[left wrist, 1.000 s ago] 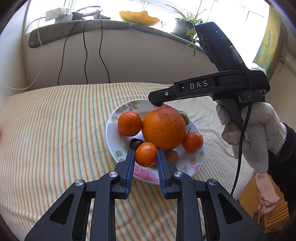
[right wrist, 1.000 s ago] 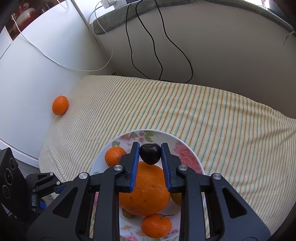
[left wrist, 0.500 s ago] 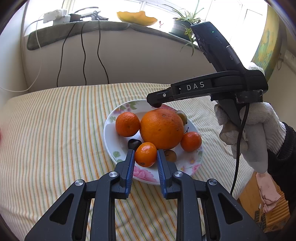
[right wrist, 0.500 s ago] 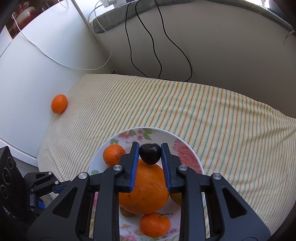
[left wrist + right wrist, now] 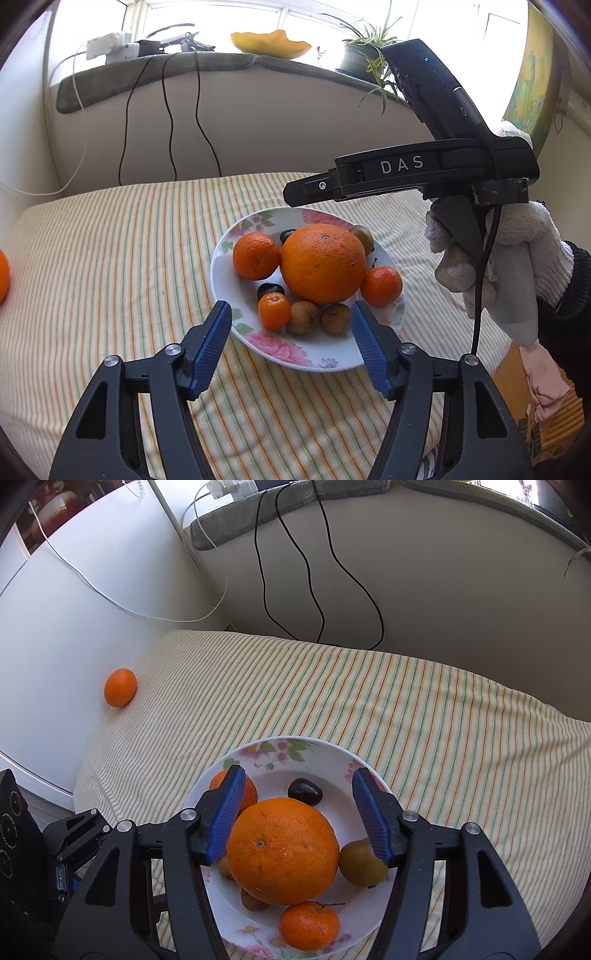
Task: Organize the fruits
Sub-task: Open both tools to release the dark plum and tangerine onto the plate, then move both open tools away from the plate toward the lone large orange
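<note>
Fruit lies together on the flowered plate [image 5: 334,360] on the striped bed [image 5: 110,266]. We see the left tool [image 5: 291,325] with its jaws just opened wide; the small mandarin [image 5: 273,311] it released rests on the plate between them, touching neither pad. The right tool [image 5: 297,805] has also just opened its jaws, and the dark cherry [image 5: 304,792] sits on the plate beyond the big orange [image 5: 282,851], free of both pads. One more mandarin [image 5: 120,692] lies alone on the bed, well apart from the plate, near the white wall.
</note>
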Motion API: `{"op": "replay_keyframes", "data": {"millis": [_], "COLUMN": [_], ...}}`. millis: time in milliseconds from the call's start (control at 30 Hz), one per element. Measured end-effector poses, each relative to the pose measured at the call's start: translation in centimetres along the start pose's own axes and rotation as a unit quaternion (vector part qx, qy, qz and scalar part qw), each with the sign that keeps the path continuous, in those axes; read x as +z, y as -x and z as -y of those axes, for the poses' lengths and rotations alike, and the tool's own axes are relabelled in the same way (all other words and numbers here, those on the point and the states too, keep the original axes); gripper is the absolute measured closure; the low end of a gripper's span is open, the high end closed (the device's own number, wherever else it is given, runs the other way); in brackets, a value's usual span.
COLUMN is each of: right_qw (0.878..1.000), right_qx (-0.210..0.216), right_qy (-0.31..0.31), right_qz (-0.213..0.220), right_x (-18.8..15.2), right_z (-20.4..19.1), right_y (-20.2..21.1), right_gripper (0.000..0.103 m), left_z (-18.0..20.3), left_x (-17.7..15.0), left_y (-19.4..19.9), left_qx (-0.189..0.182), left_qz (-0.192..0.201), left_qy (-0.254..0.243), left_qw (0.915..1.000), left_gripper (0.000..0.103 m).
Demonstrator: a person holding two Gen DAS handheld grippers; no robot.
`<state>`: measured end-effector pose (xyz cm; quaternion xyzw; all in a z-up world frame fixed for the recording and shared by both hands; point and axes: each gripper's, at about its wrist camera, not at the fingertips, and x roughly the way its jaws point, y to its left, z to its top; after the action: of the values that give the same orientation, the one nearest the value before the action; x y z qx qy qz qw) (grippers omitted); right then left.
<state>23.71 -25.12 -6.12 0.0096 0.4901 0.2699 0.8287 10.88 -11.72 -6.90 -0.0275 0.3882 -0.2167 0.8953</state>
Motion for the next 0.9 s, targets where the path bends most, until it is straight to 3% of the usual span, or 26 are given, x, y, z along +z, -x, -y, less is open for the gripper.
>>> {"op": "replay_keyframes", "data": {"millis": [200, 900], "right_qw": [1.000, 0.999], "right_qx": [-0.004, 0.002], "right_qy": [0.010, 0.026], "right_qz": [0.014, 0.034], "right_x": [0.1, 0.3], "right_z": [-0.5, -2.5], "right_y": [0.6, 1.7], "right_gripper": [0.014, 0.013], "left_z": [0.1, 0.2], "left_x": [0.2, 0.1], "left_y": [0.0, 2.5], "left_qx": [0.035, 0.079], "left_qz": [-0.001, 0.026], "left_qy": [-0.007, -0.017], "left_qw": [0.9994, 0.9964], "left_gripper": [0.021, 0.021]}}
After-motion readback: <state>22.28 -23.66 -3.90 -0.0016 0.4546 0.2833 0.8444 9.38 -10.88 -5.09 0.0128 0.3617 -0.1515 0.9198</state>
